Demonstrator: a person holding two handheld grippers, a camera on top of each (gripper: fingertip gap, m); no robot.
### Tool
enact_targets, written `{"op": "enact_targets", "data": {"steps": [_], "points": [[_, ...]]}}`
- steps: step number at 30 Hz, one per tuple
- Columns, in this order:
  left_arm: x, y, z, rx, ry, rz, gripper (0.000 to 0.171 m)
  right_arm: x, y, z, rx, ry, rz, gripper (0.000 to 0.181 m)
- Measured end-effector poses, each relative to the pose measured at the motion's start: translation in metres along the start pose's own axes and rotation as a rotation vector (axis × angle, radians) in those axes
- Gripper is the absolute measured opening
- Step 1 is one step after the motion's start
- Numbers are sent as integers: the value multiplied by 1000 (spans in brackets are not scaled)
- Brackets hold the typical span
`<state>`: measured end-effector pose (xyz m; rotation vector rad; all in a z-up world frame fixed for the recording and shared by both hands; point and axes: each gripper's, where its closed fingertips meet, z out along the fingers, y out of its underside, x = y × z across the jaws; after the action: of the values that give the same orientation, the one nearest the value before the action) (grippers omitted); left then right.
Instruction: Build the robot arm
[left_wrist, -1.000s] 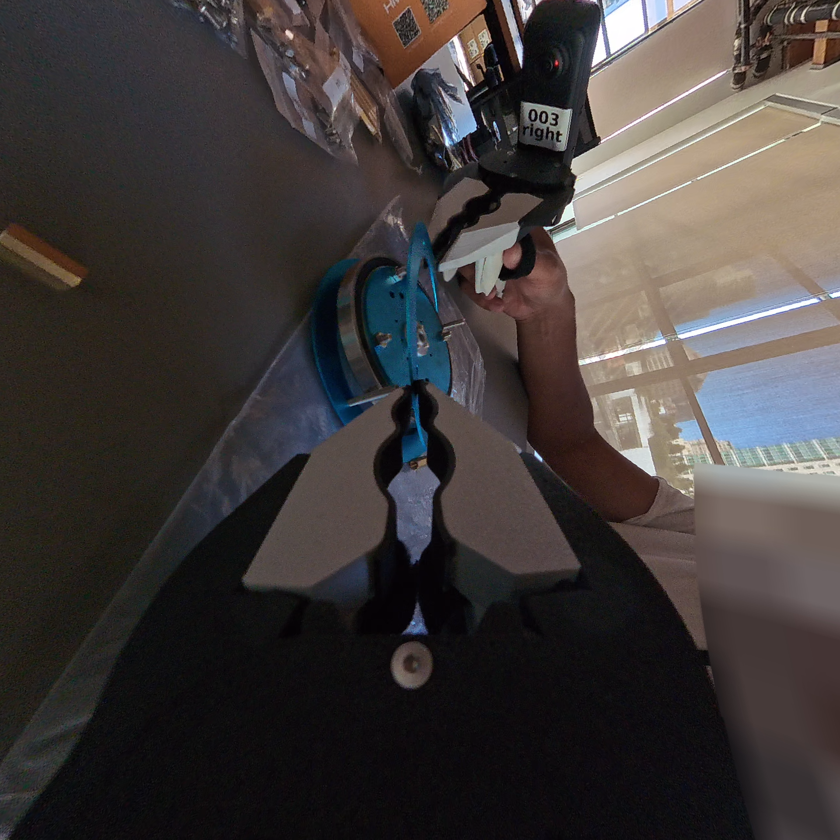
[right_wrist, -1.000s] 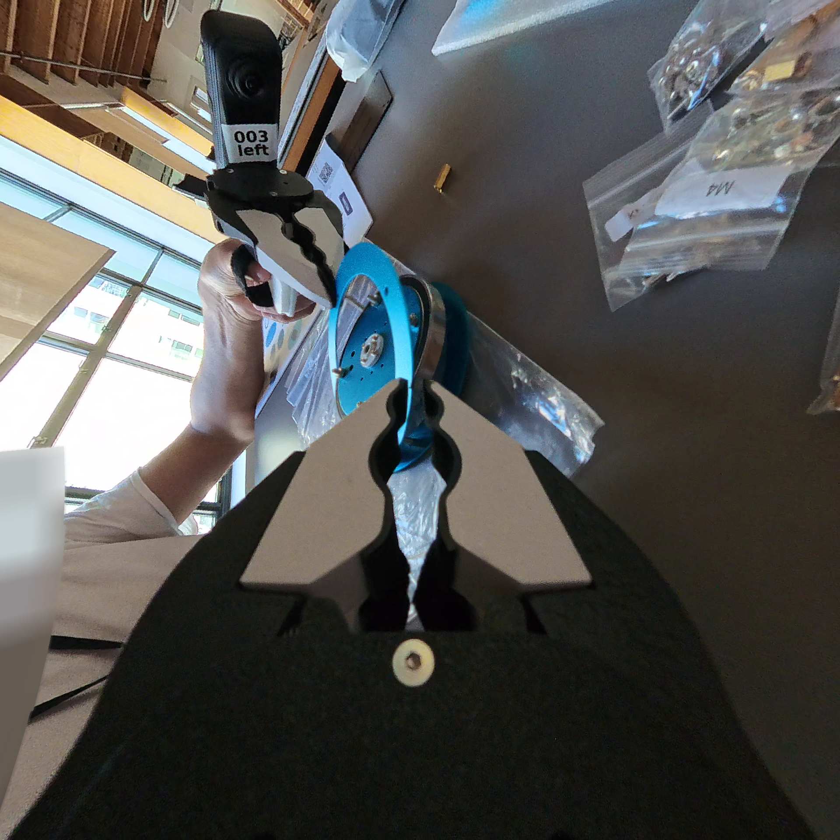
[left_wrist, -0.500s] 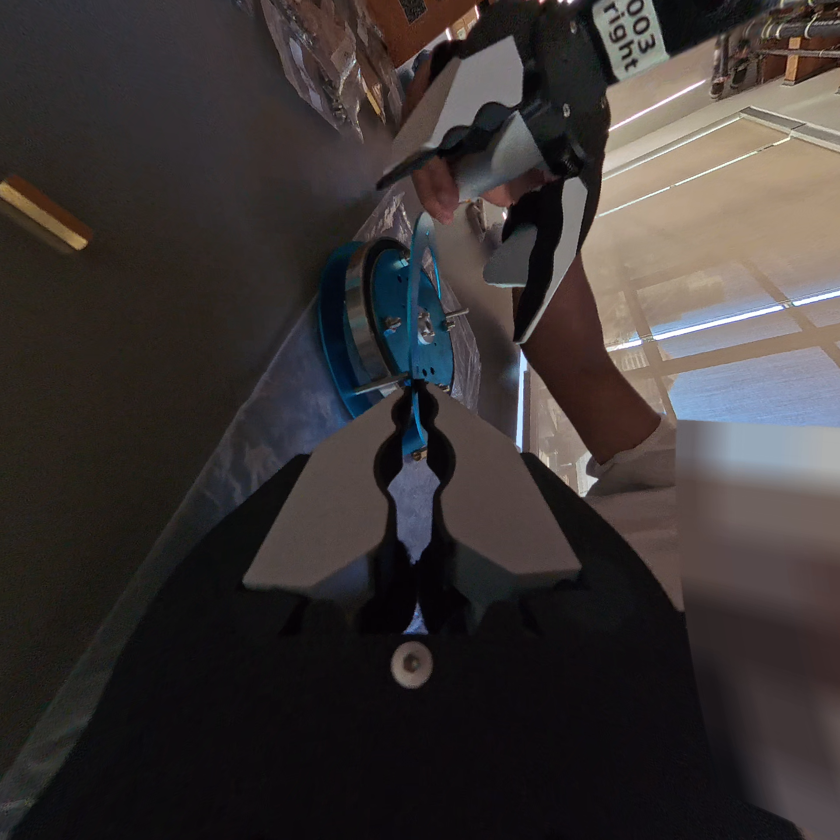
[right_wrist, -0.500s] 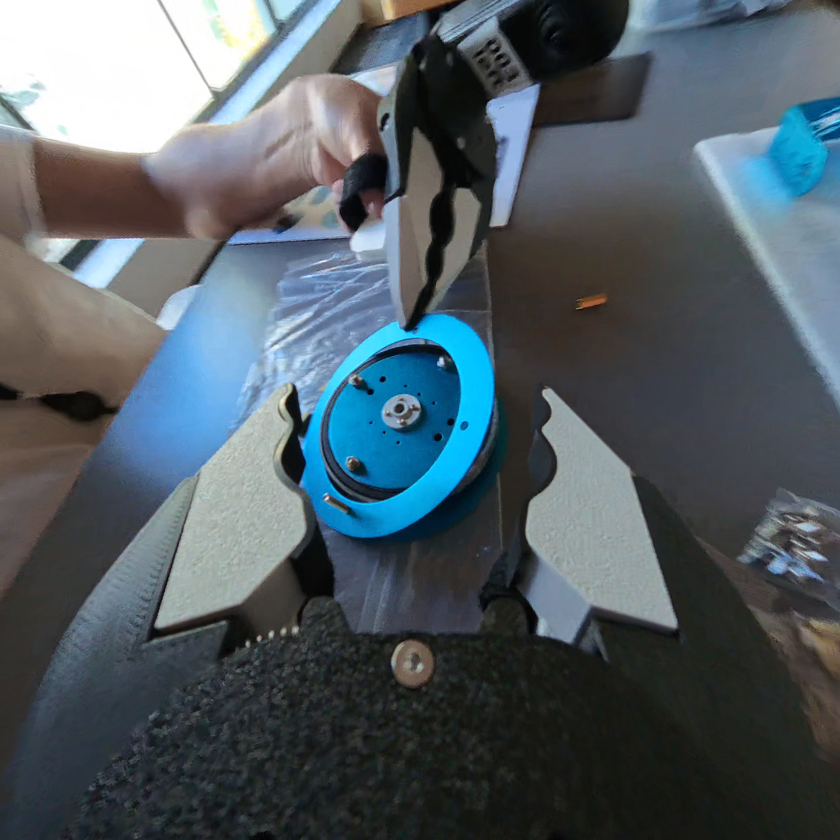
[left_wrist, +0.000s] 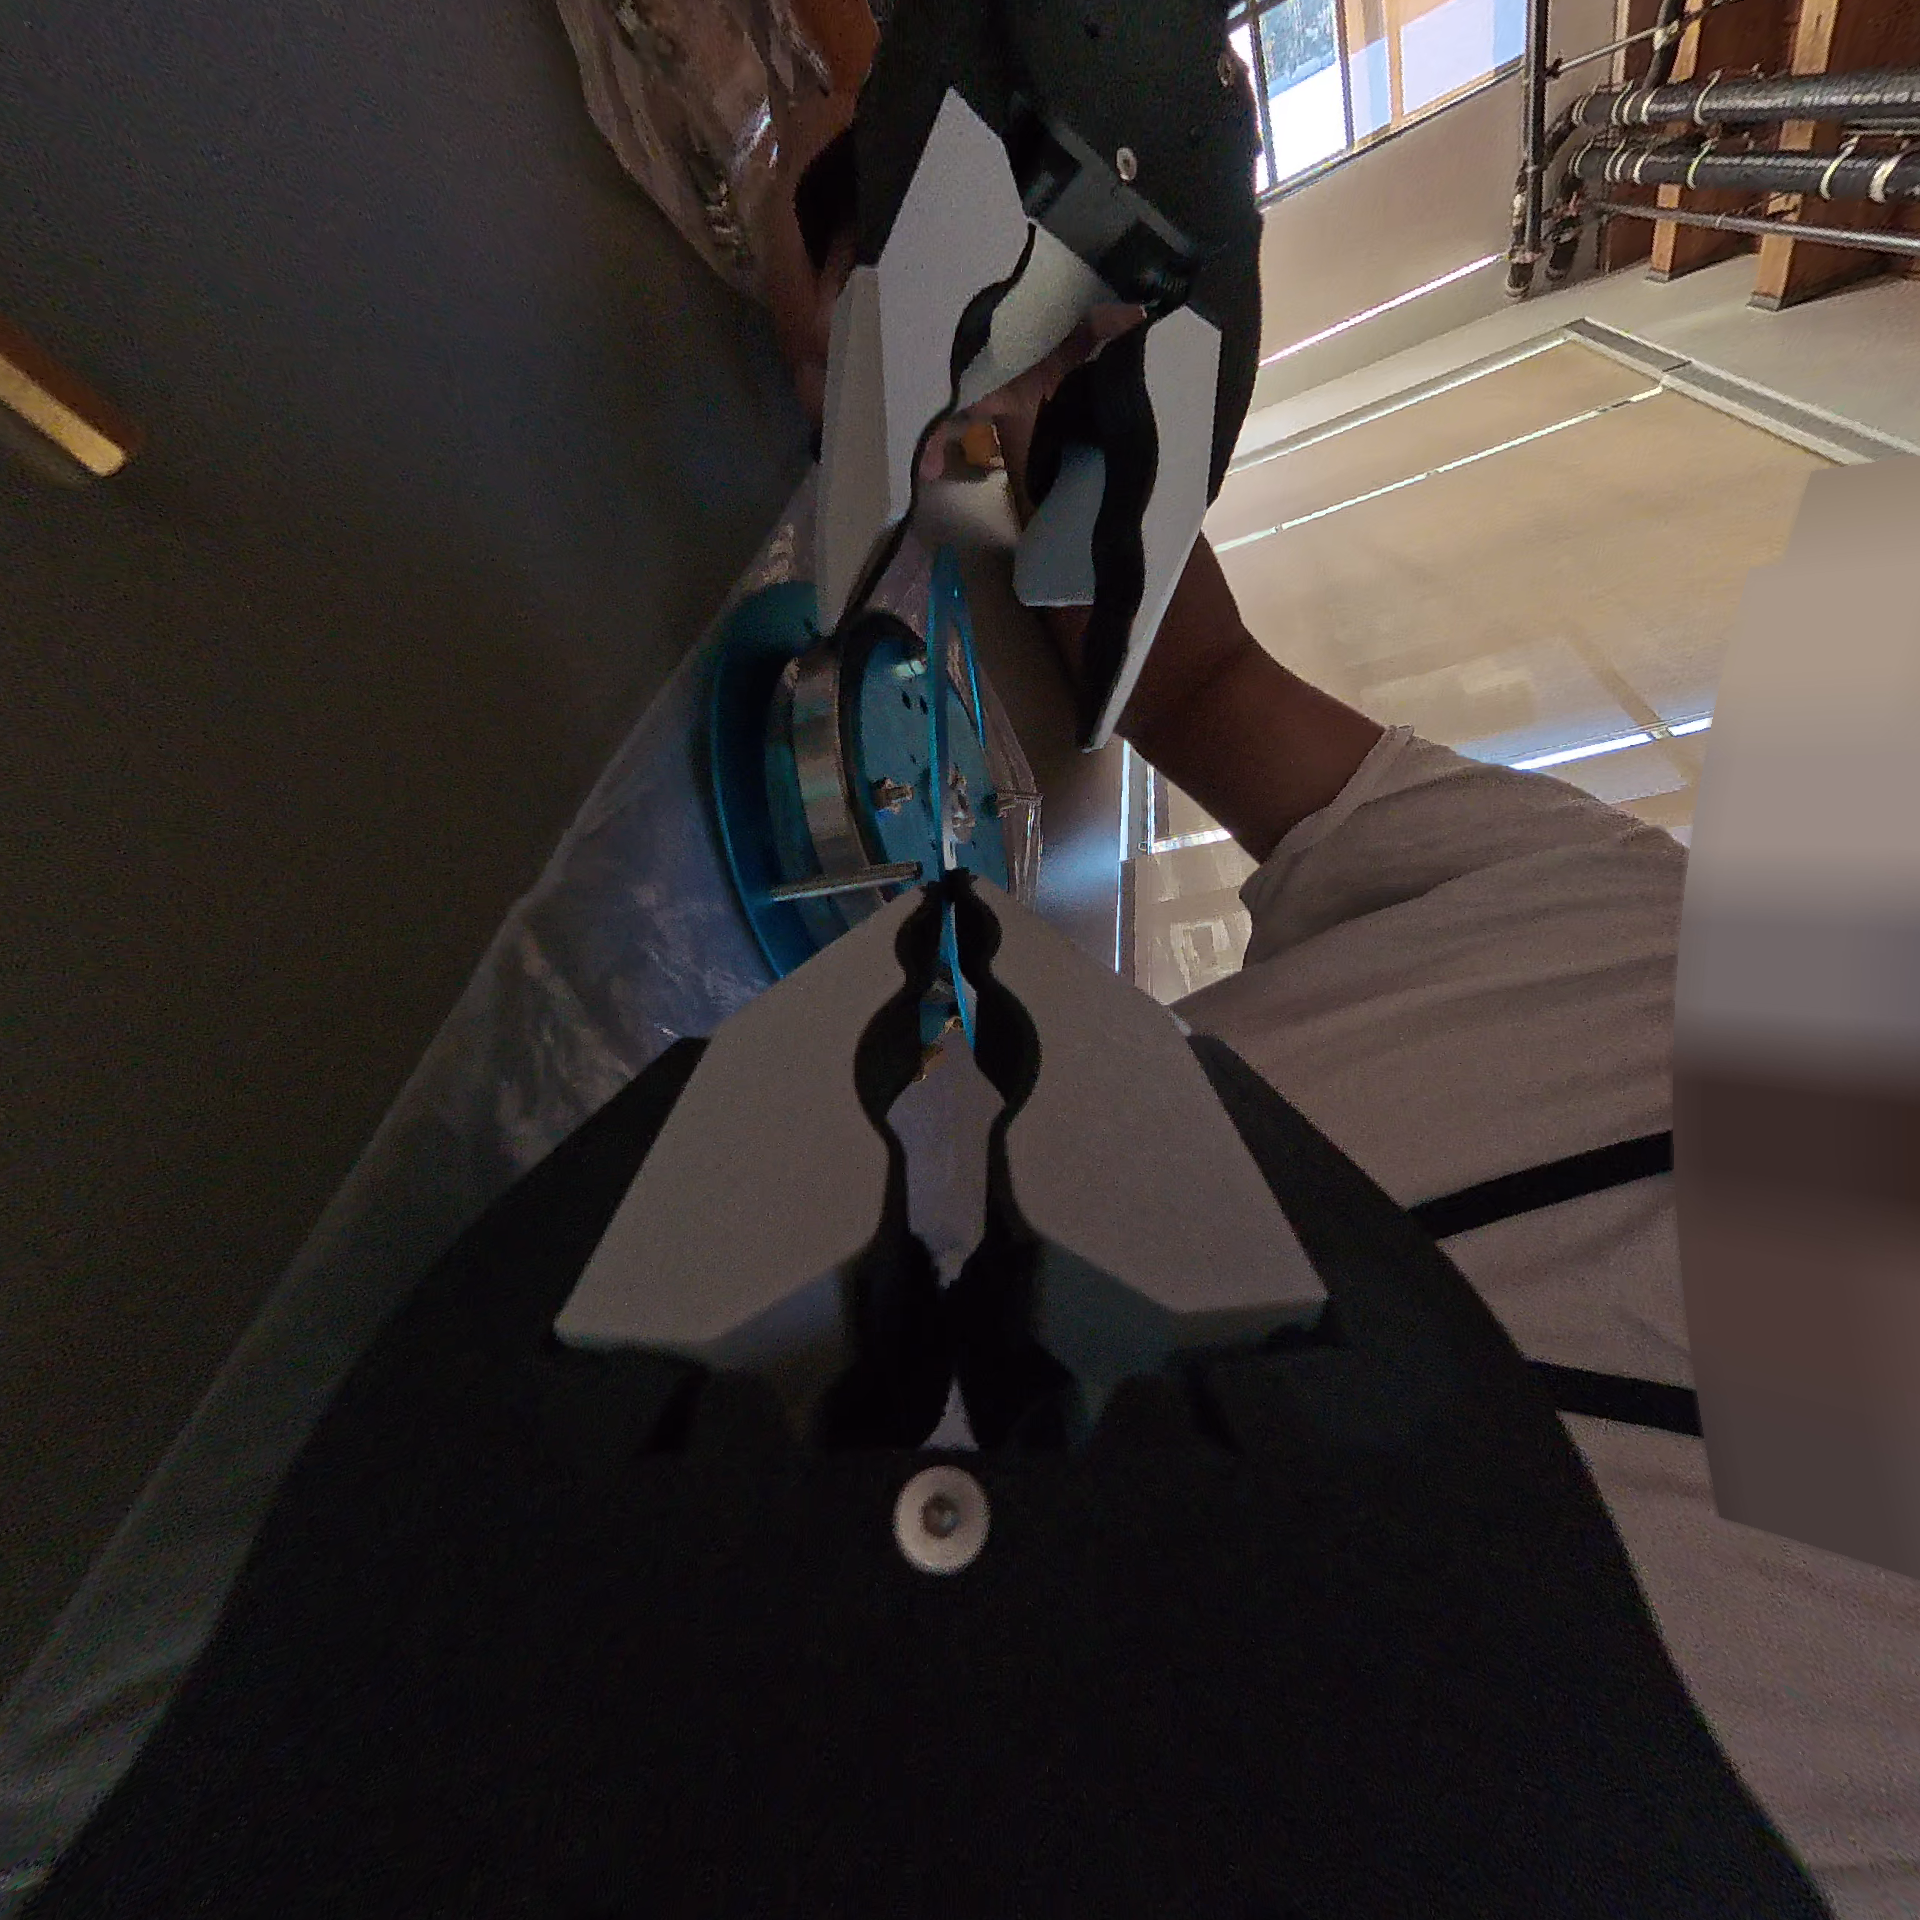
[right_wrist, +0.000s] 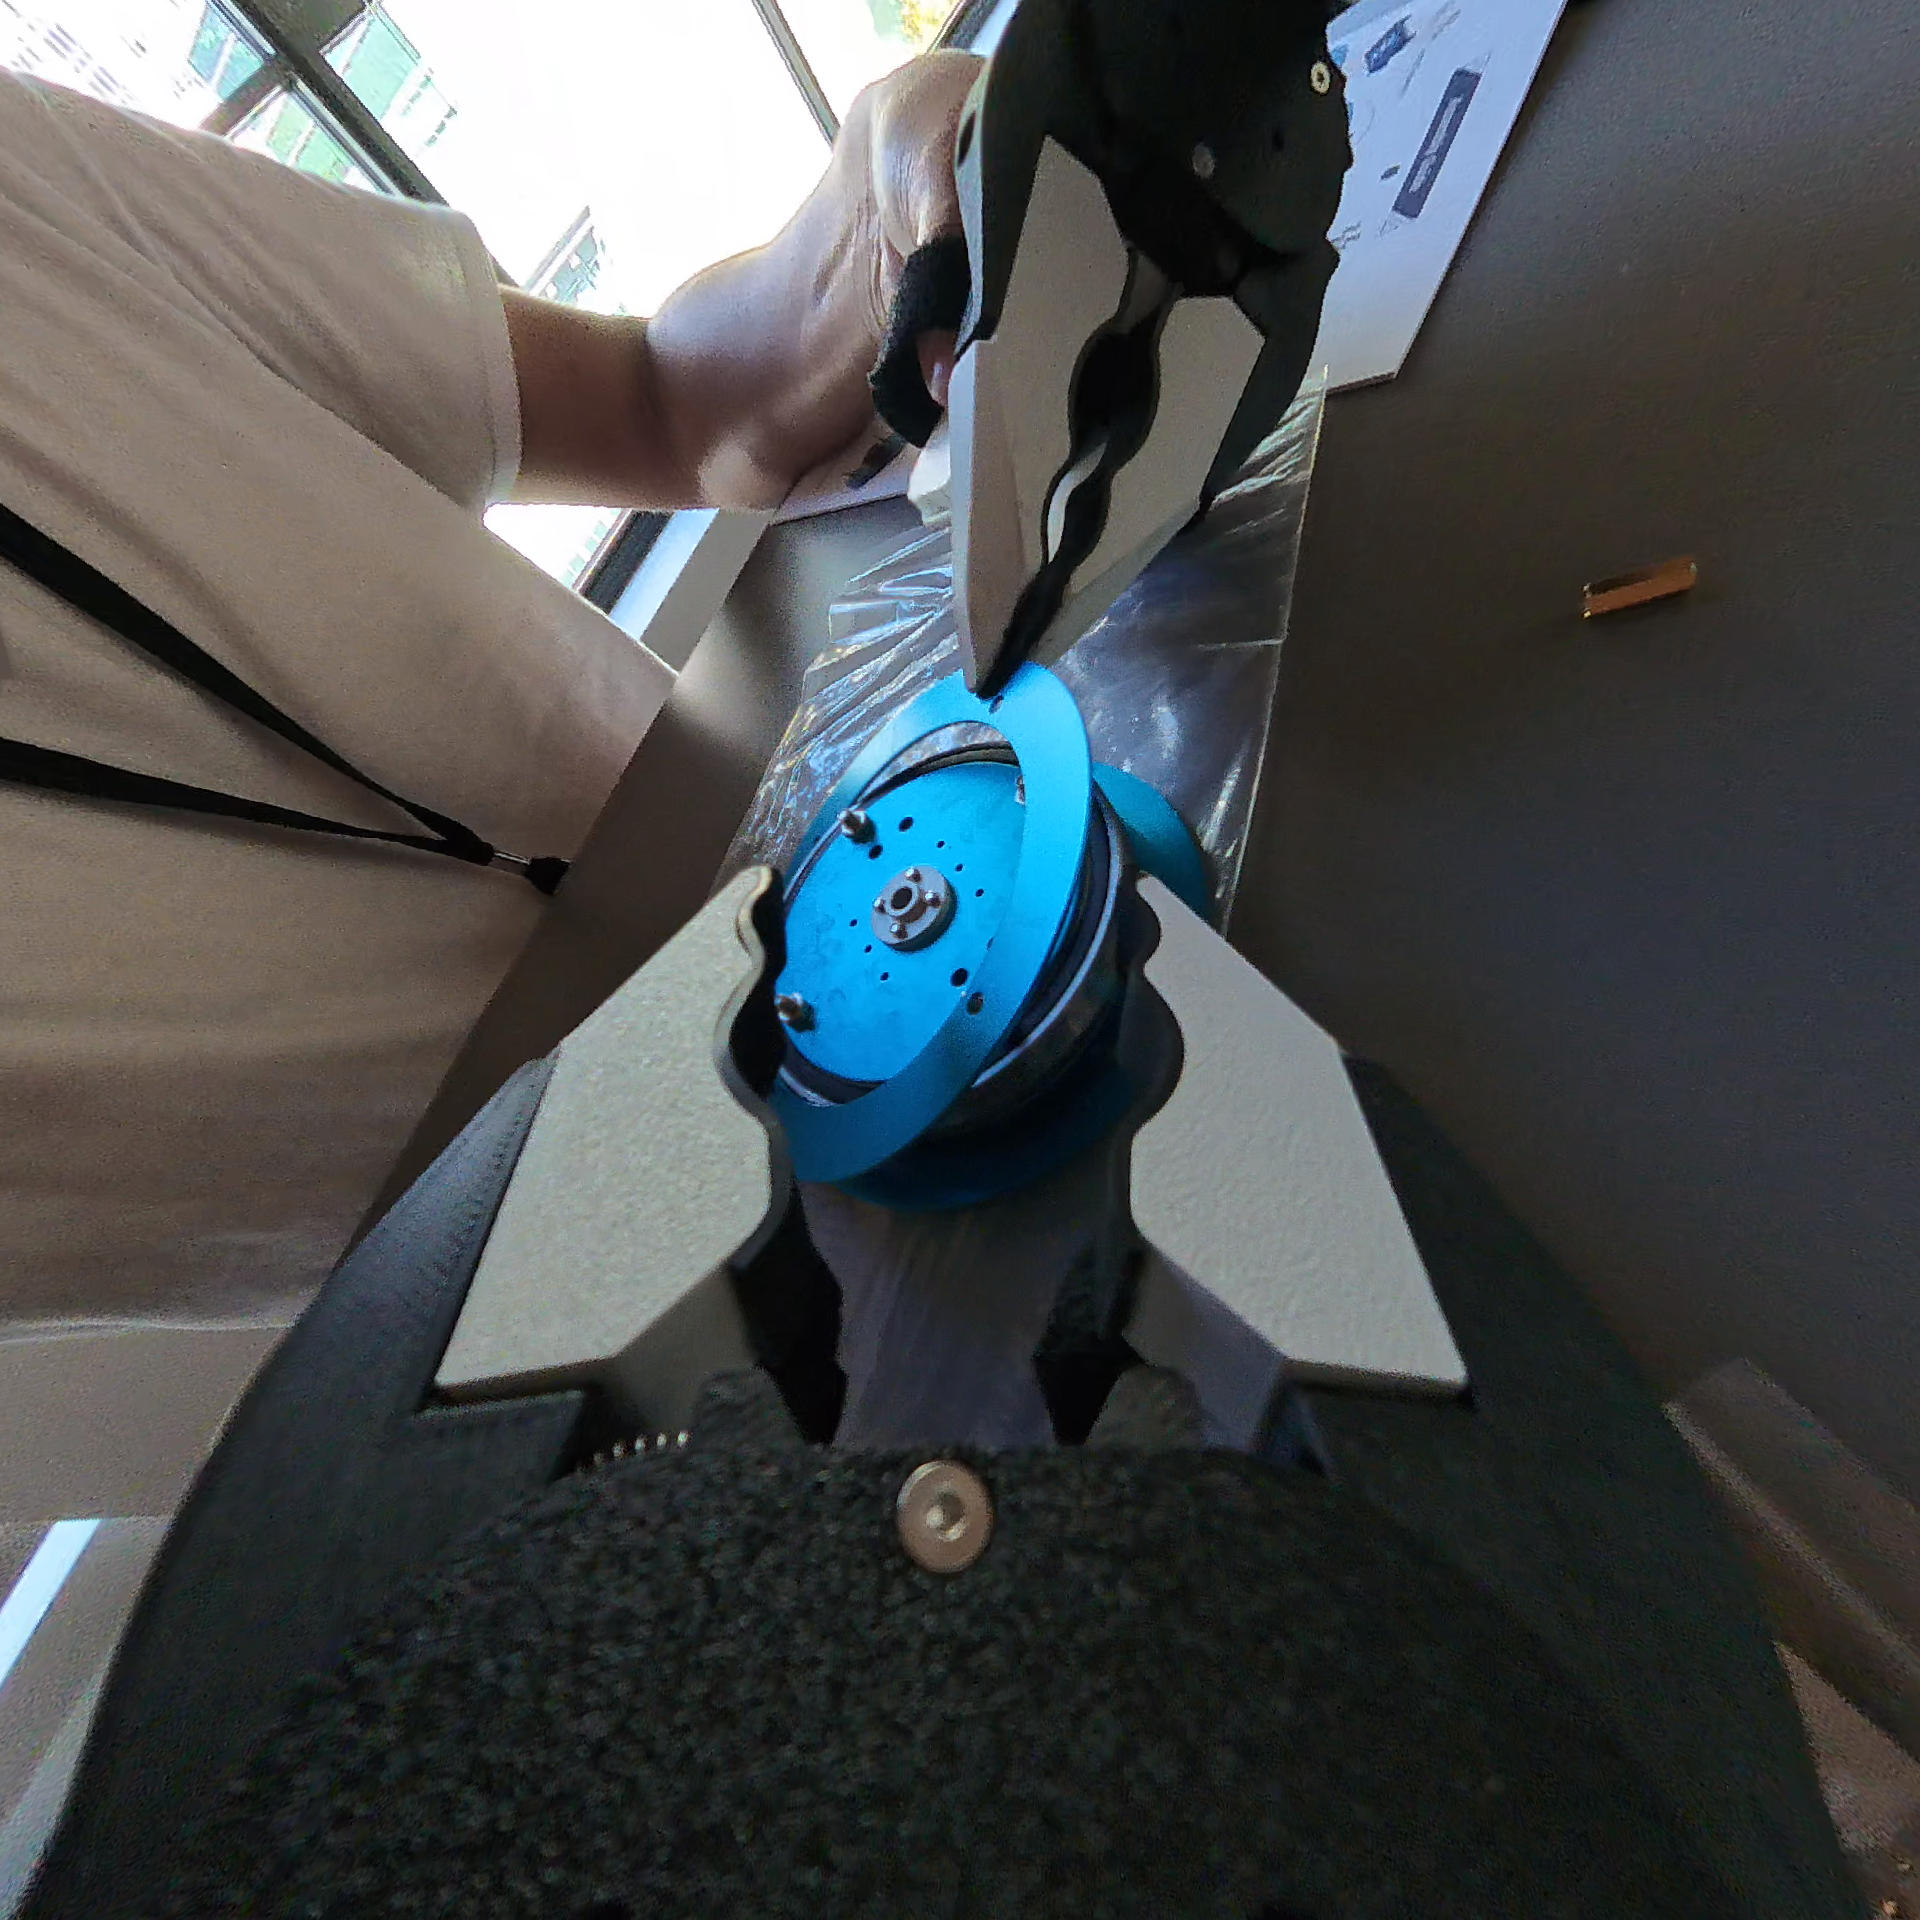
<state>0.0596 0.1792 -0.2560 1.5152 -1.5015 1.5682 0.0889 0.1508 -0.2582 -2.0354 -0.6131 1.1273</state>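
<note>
1. Dark grey tabletop (right_wrist: 1558, 935) carries a clear plastic bag (right_wrist: 1174, 644) under a blue round assembly (right_wrist: 914, 935) at frame centre.
2. Left gripper (left_wrist: 951, 899) has its jaws nearly together, pinching the rim of a thin blue ring (left_wrist: 951, 665), which stands tilted over the assembly, seen edge-on.
3. Right gripper (right_wrist: 951, 914) has its jaws spread wide either side of the assembly; contact is unclear.
4. A hand (right_wrist: 790, 312) grips the left gripper's handle at upper centre.
5. A small brass piece (right_wrist: 1636, 587) lies apart, upper right.
</note>
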Motion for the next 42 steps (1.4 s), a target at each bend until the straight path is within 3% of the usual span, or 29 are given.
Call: {"op": "enact_targets", "data": {"steps": [8, 12, 17, 24, 31, 37, 42], "points": [[2, 10, -1, -9, -13, -13, 1, 4, -9, 4, 13, -40, 106, 27], [0, 9, -3, 12, -6, -31, 1, 9, -8, 10, -44, -92, 172, 29], [-1, 6, -6, 10, -13, -20, 1, 26, -24, 7, 5, -105, 230, 30], [-4, 5, -8, 9, -16, -27, 1, 21, -15, 24, -129, -142, 184, 30], [-5, 1, -9, 33, -15, -41, 2, 28, -14, 32, -216, -176, 228, 13], [-4, 0, -16, 78, -103, 14, 4, 28, -16, 32, -212, -170, 224, 12], [-3, -7, -21, 154, -182, 107, 18, 29, -16, 32, -204, -158, 229, 12]]}}
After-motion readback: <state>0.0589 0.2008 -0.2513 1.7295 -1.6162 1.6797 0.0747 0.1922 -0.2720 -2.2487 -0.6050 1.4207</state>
